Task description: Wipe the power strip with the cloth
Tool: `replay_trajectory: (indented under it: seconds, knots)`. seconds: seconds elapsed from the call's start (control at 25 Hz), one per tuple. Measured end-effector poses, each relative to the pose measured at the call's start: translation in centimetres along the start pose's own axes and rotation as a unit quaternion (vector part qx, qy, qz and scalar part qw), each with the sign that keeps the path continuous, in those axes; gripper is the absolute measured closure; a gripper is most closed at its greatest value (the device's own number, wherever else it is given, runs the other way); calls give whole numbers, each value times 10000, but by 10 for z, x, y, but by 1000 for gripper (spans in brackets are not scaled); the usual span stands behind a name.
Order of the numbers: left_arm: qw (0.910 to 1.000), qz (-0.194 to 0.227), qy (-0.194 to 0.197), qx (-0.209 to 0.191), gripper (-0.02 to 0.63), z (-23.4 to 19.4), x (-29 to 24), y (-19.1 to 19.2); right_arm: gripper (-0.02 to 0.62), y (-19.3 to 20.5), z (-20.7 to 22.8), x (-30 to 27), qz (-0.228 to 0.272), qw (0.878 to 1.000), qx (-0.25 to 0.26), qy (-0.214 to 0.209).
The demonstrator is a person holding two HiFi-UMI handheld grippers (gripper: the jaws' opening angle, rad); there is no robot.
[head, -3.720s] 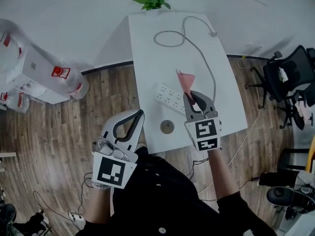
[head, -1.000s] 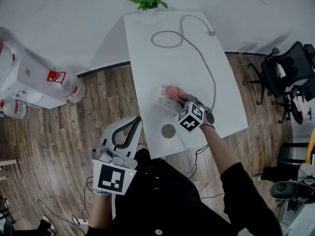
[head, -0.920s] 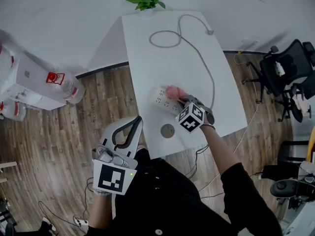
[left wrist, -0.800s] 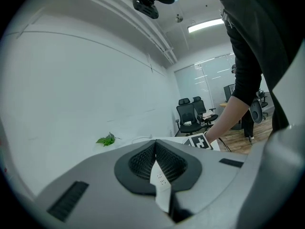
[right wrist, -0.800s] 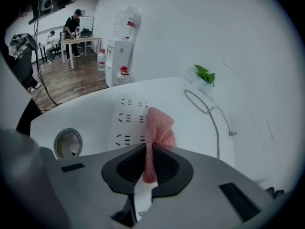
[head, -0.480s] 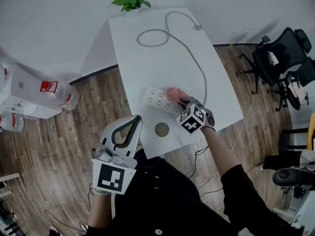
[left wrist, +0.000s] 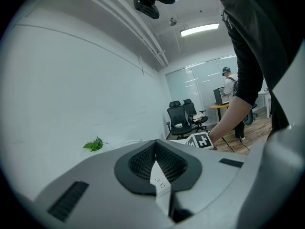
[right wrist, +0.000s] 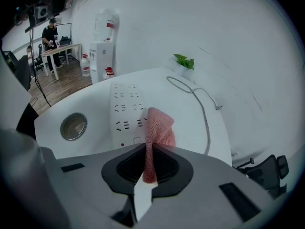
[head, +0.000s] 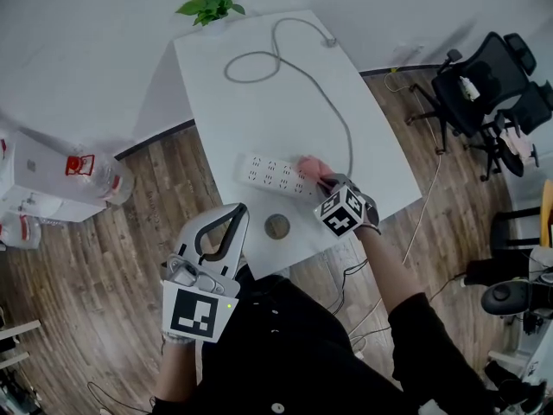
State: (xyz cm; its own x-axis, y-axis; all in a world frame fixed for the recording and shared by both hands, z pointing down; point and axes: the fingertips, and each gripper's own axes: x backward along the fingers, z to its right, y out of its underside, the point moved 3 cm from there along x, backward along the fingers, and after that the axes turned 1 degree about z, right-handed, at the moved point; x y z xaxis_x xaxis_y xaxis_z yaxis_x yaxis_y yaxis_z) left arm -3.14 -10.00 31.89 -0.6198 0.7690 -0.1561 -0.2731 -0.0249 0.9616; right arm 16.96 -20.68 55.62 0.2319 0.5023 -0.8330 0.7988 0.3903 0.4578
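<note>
Two claws are in view. The right claw (right wrist: 146, 150) pinches the pink cloth (right wrist: 159, 124). In the right gripper view the cloth rises from between the jaws, and its free end lies on the near end of the white power strip (right wrist: 125, 108).

In the head view the power strip lies at the centre of the frame on the white bench (head: 259, 102), running from upper left to lower right. The cloth covers its right end, just above the right claw's marker cube (head: 345, 212). A grey cable (head: 335, 111) runs from near that end toward the top of the frame and loops there. A round insert (head: 276, 226) sits in the bench just below the strip.

The left claw (head: 242, 207) is at lower left of the frame, near the bench's lower left edge and apart from the strip. Its jaws are pressed together at the tips, with nothing held.
</note>
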Motion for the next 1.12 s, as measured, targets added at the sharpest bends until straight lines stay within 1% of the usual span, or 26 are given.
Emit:
replay_trajectory:
  seconds: [0.28, 0.44, 0.6, 0.72, 0.8, 0.92, 1.12]
  knots:
    - [9999, 52, 119, -69, 592, 6, -6, -7, 546, 4, 3, 6, 49, 9995, -290, 100]
    - [9998, 64, 124, -117, 591, 4, -7, -8, 546, 5, 10, 16, 186, 9975, -648, 216]
    - [9998, 86, 119, -129, 592, 2, -8, -9, 546, 8, 17, 32, 335, 9930, -1074, 360]
    - [9998, 106, 123, -147, 592, 0, -9, -11, 546, 7, 20, 44, 469, 9900, -1255, 441]
    - [9997, 113, 126, -178, 592, 0, -10, -12, 546, 3, 20, 52, 566, 9893, -1264, 459]
    - [9997, 111, 103, -193, 592, -2, -10, -14, 546, -13, 19, 60, 753, 9896, -1139, 455]
    - [9998, 70, -47, -165, 592, -5, -2, -12, 546, -60, 12, 65, 1147, 9907, -633, 360]
